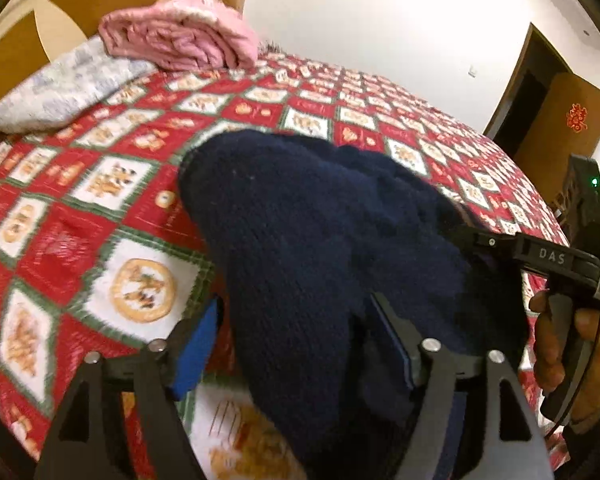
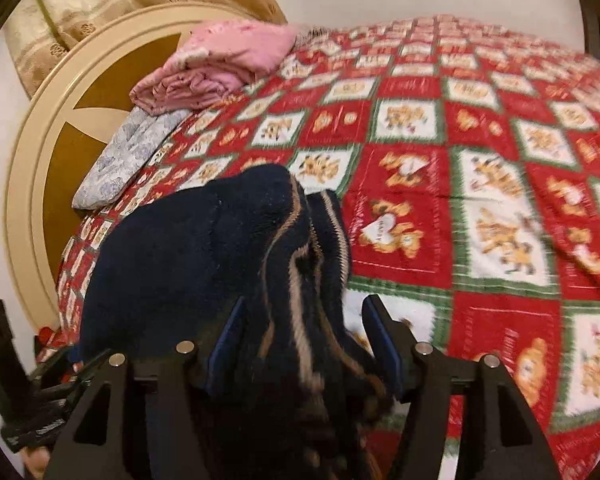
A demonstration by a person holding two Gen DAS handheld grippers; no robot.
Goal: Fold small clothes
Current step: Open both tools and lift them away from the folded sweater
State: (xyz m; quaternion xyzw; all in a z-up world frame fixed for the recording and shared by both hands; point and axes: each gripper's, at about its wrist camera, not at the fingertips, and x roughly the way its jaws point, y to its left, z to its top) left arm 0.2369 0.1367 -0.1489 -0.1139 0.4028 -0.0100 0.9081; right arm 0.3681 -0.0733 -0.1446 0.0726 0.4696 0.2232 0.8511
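Note:
A dark navy knitted garment (image 1: 320,232) lies bunched on the red, white and green patterned bedspread (image 1: 100,184). My left gripper (image 1: 296,320) is open, its blue-padded fingers wide apart on either side of a fold of the knit. The garment also shows in the right wrist view (image 2: 204,248), with tan stripes along one edge. My right gripper (image 2: 304,336) is open too, its fingers straddling the striped part. The right gripper's body and the hand holding it appear in the left wrist view at the right edge.
A folded pink blanket (image 1: 180,36) and a pale blue-grey pillow (image 1: 60,88) lie at the head of the bed, by a round cream and brown headboard (image 2: 40,168). A brown door (image 1: 560,120) stands in the white wall.

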